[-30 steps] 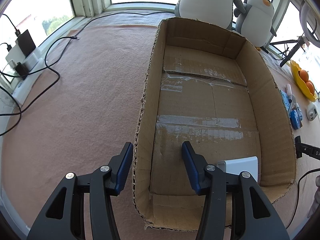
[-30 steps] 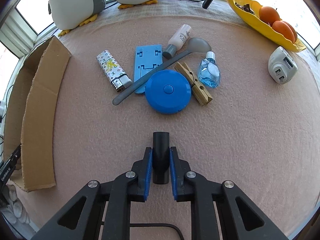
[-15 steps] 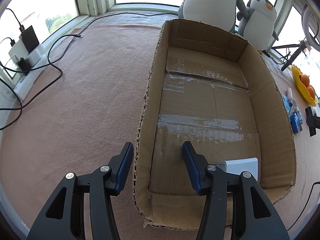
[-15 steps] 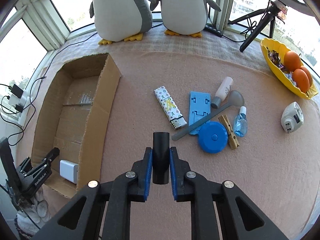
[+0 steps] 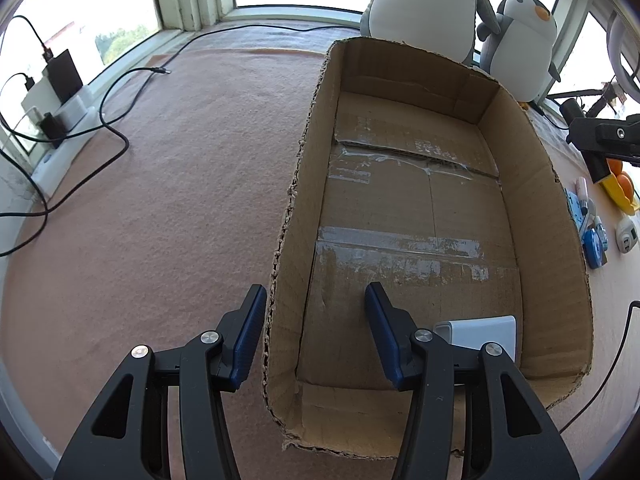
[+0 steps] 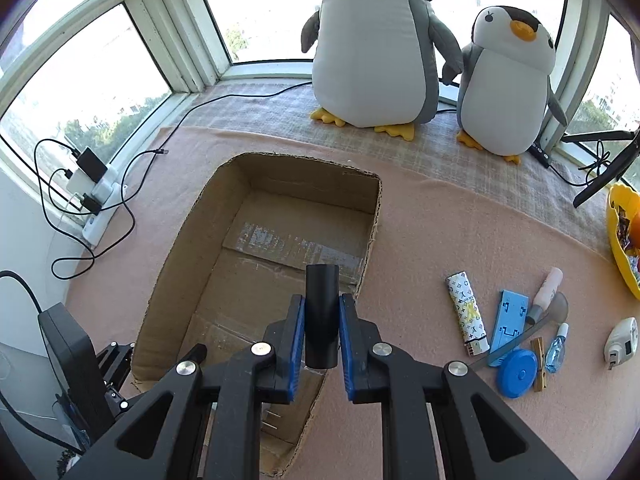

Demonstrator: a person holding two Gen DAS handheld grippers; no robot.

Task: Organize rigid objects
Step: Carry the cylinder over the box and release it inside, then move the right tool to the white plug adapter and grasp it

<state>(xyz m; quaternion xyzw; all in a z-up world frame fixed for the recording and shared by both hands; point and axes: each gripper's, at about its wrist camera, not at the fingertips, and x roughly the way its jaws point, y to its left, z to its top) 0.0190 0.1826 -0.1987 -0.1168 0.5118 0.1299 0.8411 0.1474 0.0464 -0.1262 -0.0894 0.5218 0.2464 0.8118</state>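
Above the cardboard box [image 6: 256, 264], right claw [image 6: 322, 330] clenches a black cylinder [image 6: 321, 316] — lower toward 12 o'clock before releasing; left claw [image 5: 316, 328] gapes empty.

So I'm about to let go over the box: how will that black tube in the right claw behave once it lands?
The black tube looks rigid, undented between the right claw pads. Being round, it will probably roll on the flat cardboard box floor until a wall stops it. It seems light.
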